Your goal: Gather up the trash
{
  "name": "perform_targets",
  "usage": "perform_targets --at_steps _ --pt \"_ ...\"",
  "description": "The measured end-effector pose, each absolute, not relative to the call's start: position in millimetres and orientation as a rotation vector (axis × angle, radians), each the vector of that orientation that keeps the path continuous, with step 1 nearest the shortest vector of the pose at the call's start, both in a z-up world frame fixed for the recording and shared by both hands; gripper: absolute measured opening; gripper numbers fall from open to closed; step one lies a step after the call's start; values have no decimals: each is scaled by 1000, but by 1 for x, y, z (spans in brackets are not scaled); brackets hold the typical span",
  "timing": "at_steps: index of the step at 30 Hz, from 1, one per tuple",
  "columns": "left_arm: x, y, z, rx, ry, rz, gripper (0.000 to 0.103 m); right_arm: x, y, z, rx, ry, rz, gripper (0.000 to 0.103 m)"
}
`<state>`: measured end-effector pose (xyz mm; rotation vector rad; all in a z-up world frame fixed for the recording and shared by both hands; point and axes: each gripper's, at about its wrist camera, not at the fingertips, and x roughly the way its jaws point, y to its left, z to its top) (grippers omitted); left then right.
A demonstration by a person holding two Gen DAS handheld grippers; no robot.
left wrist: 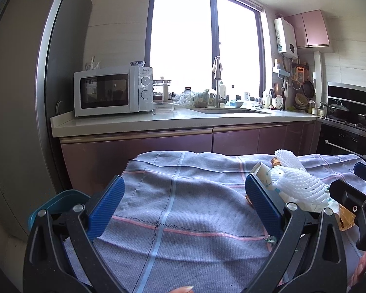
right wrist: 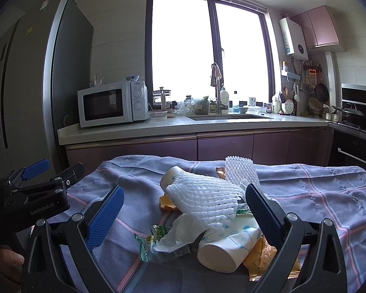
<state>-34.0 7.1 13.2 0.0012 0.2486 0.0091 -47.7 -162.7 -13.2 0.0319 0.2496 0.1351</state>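
Observation:
A pile of trash lies on the grey checked cloth: white foam fruit nets, a second net behind, two paper cups, a crumpled tissue, green candy wrappers and orange wrappers. My right gripper is open, its blue fingers on either side of the pile, just above it. My left gripper is open over bare cloth, left of the foam nets and cup. The right gripper shows at the right edge of the left wrist view.
A teal bin sits low at the cloth's left edge. Behind are a counter with a microwave, a sink, a fridge to the left and a stove to the right. A hand holds the left gripper.

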Motion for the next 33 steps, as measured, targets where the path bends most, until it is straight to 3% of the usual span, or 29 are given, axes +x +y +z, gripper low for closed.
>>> perform_targets --at_steps 33 --pt "-39 5 15 12 208 21 97 -48 -167 -21 42 248 114 96"
